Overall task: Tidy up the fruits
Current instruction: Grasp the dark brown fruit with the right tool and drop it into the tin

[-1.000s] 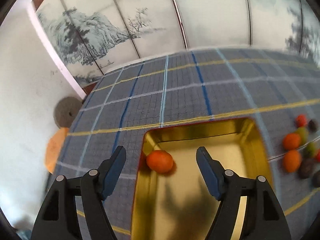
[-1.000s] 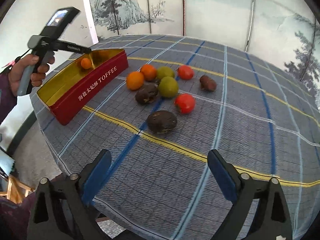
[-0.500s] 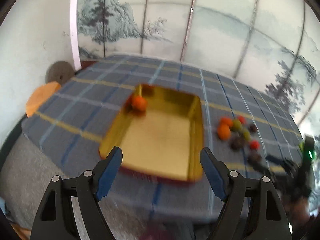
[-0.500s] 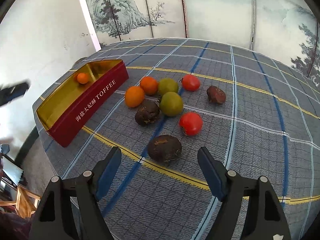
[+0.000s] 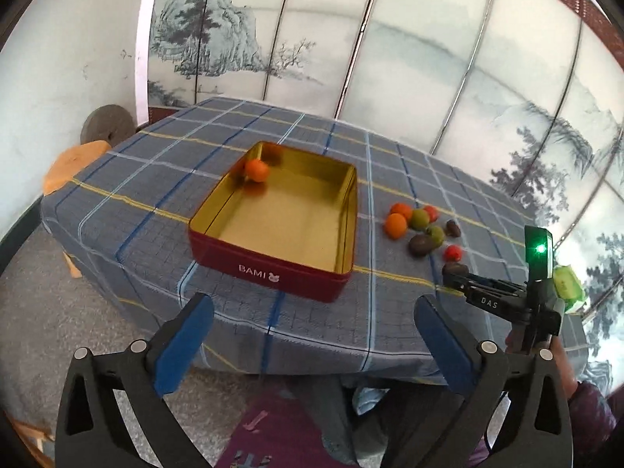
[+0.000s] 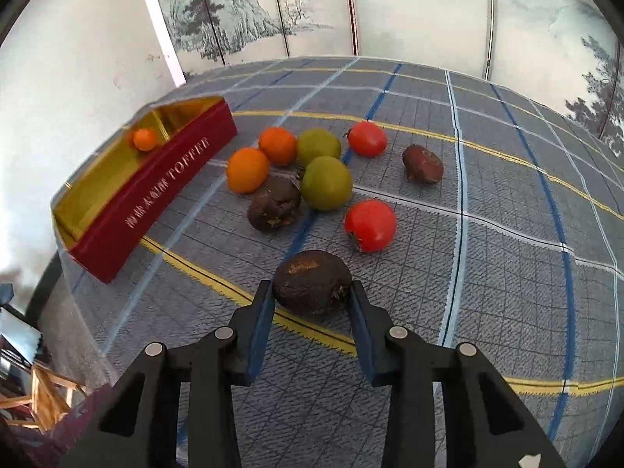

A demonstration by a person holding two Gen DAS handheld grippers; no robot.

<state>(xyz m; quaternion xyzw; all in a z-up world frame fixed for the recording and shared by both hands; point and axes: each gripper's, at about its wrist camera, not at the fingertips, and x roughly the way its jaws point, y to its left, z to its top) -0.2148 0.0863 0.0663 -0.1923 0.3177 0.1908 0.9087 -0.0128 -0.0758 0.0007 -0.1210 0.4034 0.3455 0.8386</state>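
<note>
A red tin with a gold inside stands on the plaid tablecloth and holds one small orange in a far corner. Several fruits lie to its right: oranges, green fruits, red ones and dark brown ones. My right gripper has its pads against both sides of the nearest dark brown fruit on the cloth. My left gripper is open and empty, back beyond the table's near edge.
The table's near edge drops to a grey floor. A wooden stool and a round grey stone stand at the far left. A painted folding screen backs the table.
My left gripper has pulled back from above the tin to beyond the table edge, leaving the small orange inside. My right gripper has moved forward and closed around the nearest dark brown fruit.
</note>
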